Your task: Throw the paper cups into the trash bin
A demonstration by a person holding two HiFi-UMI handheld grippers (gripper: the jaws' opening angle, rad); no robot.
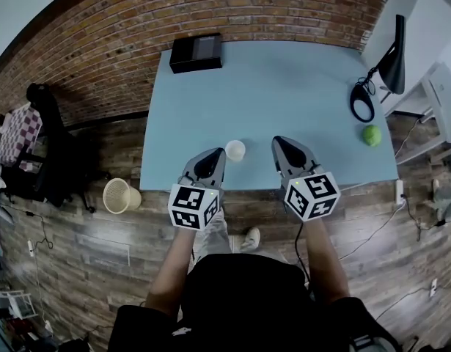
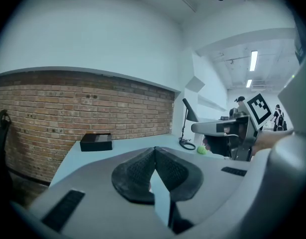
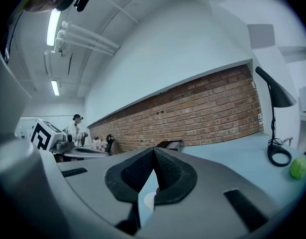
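A white paper cup (image 1: 235, 150) stands upright near the front edge of the light blue table (image 1: 284, 86). It sits between my two grippers and touches neither. My left gripper (image 1: 221, 151) is just left of the cup, and its pads (image 2: 138, 171) meet at the tip with nothing between them. To the cup's right, my right gripper (image 1: 276, 141) is also shut and empty. In the right gripper view the cup (image 3: 149, 201) shows only as a white patch below the pads (image 3: 170, 176). A pale mesh trash bin (image 1: 121, 195) lies on the wooden floor left of the table.
A black box (image 1: 196, 53) sits at the table's far left corner by the brick wall. A black desk lamp (image 1: 386, 68) and a green ball (image 1: 371, 135) are at the table's right end. A chair with clothes (image 1: 34, 134) stands far left.
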